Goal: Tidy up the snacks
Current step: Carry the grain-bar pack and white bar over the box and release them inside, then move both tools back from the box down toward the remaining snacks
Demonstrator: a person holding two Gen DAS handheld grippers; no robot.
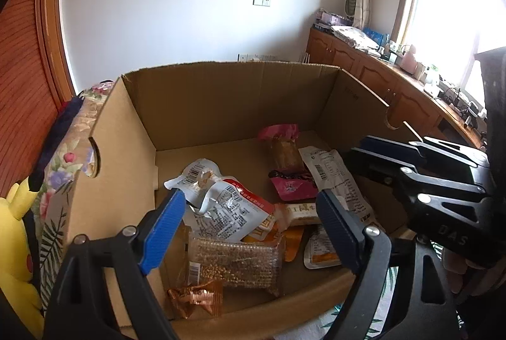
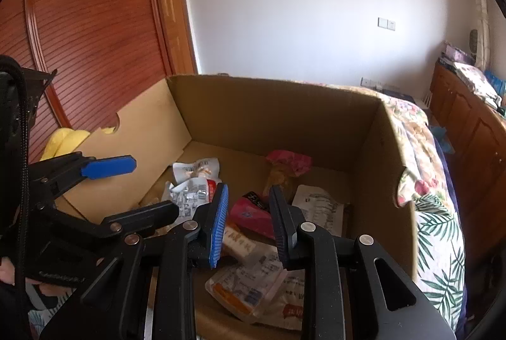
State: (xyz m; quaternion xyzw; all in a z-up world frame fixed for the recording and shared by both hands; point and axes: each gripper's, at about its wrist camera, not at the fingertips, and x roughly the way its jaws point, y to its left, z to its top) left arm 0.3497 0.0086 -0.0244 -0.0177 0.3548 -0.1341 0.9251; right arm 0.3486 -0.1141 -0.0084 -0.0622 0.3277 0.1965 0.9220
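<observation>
Both claws hang empty over the cardboard box [image 1: 221, 106]: left claw [image 1: 249, 213] wide, right claw [image 2: 249, 223] narrowly parted. Snack packets [image 1: 231, 207] at six o'clock look light, crinkly, slippery; pinch a sealed edge.

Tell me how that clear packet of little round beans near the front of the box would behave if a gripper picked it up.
The clear bean packet looks tightly packed and blocky, so it would probably stay fairly stiff. Its glossy film may be slippery between the pads. Densely filled, it is likely heavy for its size, and flat enough not to roll.
</observation>
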